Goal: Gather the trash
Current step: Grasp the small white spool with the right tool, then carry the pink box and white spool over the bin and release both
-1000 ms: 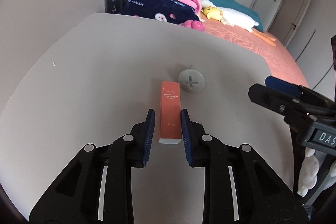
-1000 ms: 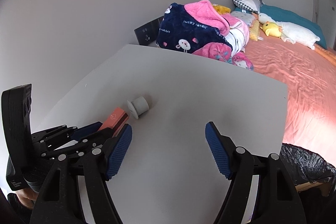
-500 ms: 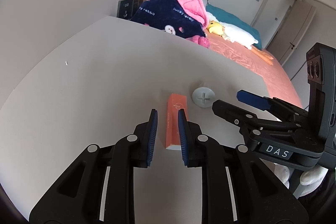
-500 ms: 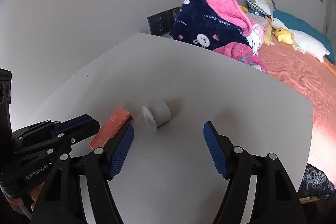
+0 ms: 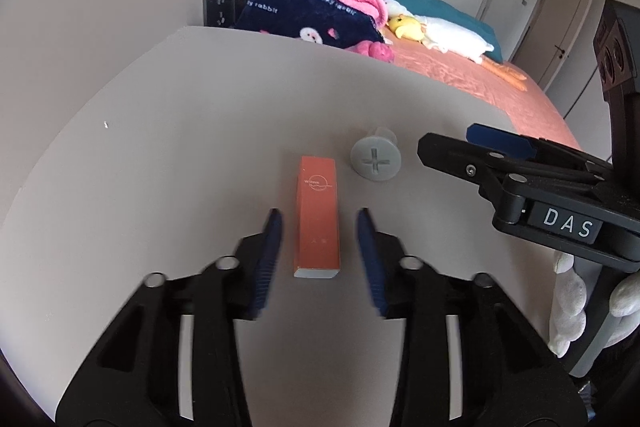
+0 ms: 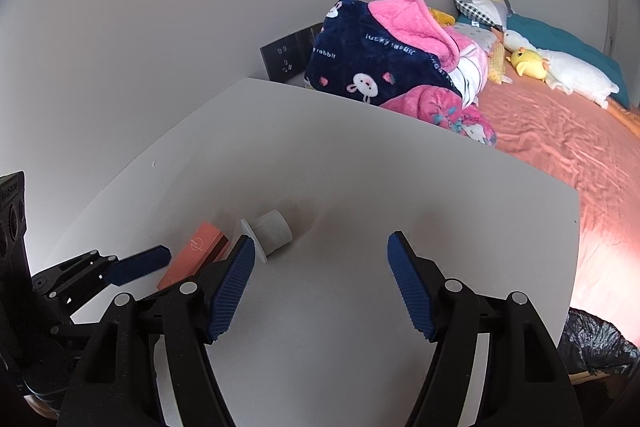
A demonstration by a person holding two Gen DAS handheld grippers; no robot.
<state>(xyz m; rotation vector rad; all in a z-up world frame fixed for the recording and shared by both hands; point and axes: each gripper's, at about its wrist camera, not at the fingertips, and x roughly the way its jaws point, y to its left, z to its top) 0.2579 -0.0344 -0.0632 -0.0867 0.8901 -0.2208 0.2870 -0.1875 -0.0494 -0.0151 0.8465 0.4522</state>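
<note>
A slim orange box [image 5: 318, 217] lies flat on the grey table [image 5: 180, 155], its near end between the open jaws of my left gripper [image 5: 319, 251], clear of both pads. A grey plastic plug [image 5: 375, 159] lies on its side just right of the box's far end. In the right wrist view the box [image 6: 194, 255] and the plug [image 6: 270, 233] sit at the left, by my right gripper's left finger. My right gripper [image 6: 320, 281] is open and empty over bare table; it also shows in the left wrist view [image 5: 480, 155].
A bed [image 6: 560, 143] with an orange sheet, a navy and pink blanket [image 6: 384, 59] and plush toys lies beyond the table's far edge. A black trash bag [image 6: 596, 343] sits below the table's right edge. A black socket panel [image 6: 286, 61] is on the wall.
My left gripper has opened wide; half a second ago its jaws were nearly shut beside the box. The box now lies between them. My right gripper moved forward toward the plug.
</note>
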